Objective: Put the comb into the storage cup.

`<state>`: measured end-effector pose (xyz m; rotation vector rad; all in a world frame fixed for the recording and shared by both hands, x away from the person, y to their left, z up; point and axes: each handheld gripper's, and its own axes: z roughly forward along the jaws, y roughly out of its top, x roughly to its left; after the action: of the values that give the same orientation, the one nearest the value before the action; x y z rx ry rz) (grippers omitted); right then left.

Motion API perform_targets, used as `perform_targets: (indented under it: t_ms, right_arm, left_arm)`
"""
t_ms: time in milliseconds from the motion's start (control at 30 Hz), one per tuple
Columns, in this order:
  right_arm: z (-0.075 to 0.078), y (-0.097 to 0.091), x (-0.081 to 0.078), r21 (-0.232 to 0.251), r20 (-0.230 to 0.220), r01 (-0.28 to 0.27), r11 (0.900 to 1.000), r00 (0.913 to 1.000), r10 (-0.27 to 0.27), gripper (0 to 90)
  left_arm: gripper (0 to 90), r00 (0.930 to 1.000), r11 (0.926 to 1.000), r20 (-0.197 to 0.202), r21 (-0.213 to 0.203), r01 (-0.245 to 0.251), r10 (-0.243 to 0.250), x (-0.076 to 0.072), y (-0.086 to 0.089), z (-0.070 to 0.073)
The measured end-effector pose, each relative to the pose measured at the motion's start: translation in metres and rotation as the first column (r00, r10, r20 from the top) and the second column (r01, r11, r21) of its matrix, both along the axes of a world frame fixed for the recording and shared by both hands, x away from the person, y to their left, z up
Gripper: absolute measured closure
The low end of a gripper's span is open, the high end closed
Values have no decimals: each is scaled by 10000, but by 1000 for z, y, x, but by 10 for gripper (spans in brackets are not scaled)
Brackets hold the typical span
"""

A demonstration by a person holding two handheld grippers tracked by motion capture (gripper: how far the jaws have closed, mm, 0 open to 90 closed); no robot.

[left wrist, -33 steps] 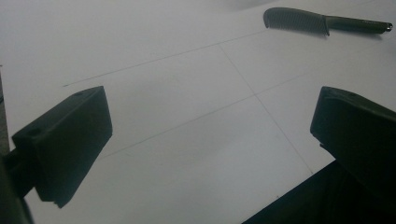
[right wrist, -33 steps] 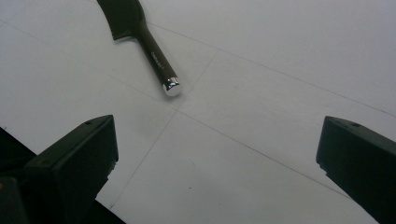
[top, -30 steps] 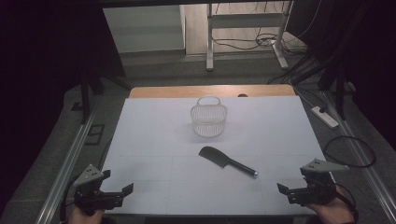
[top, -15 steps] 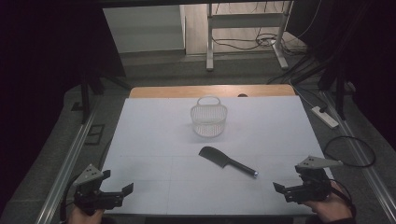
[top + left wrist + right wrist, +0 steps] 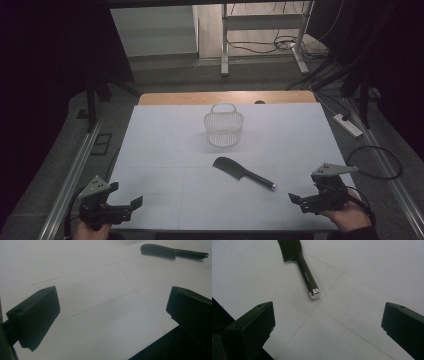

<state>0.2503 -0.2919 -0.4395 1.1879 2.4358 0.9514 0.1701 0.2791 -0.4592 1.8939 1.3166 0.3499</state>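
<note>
You are at the approach: your right gripper [image 5: 299, 201] sits at the near right corner of the white table [image 5: 165, 145] with its jaws spread wide and empty, aimed at the dark comb [image 5: 243, 173], which lies flat near the table's middle, toothed head to the left and handle running toward you on the right. In the right gripper view the comb's [image 5: 300, 263] silver-capped handle end lies just ahead of the jaws, a little left of their centre line. Your left gripper [image 5: 127, 207] hangs at the near left corner, likewise wide open and holding nothing, well apart from the comb.

Next, I judge, you need to carry the right gripper forward, lower it to the surface and line the jaws across the thin handle; it lies flat, so the jaws must nearly touch the table to catch it.

The white wire basket [image 5: 223, 129] stands upright beyond the comb, apart from it, a likely destination. Nothing lies between gripper and handle
</note>
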Motion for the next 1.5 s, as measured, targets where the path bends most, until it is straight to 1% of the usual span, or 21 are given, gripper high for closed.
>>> perform_targets:
  t_ms: [133, 233, 500, 600, 833, 933, 1500]
  right_arm:
    - [0, 2, 3, 21, -97, 6, 10000, 10000, -6, 0]
    - [0, 5, 6, -63, -152, -61, 10000, 9999, 60, 0]
    - [-2, 14, 13, -262, -282, -456, 9986, 9986, 449, 0]
    - [-2, 17, 16, -201, -332, -526, 9984, 9981, 519, 0]
    - [-4, 24, 21, -279, -287, -639, 9976, 9976, 631, 0]
    - [-4, 27, 23, -318, -376, -630, 9975, 9974, 618, 0]
    - [-4, 43, 38, -363, -599, -1012, 9942, 9933, 989, 0]
  left_arm:
    - [0, 10000, 10000, -11, -12, -17, 17, 0, 0, 0]
    - [0, 10000, 10000, -10, -22, -20, 20, 0, 0, 0]
    - [0, 10000, 10000, -7, -52, -9, 9, 0, 1, 0]
    - [0, 10000, 10000, -16, -63, -16, 16, 0, 1, 0]
    - [0, 10000, 10000, -15, -68, -7, 7, 0, 1, 0]
    - [0, 10000, 10000, -26, -96, -3, 3, 0, 1, 0]
    - [0, 10000, 9999, -26, -111, 2, -2, 1, 1, 0]
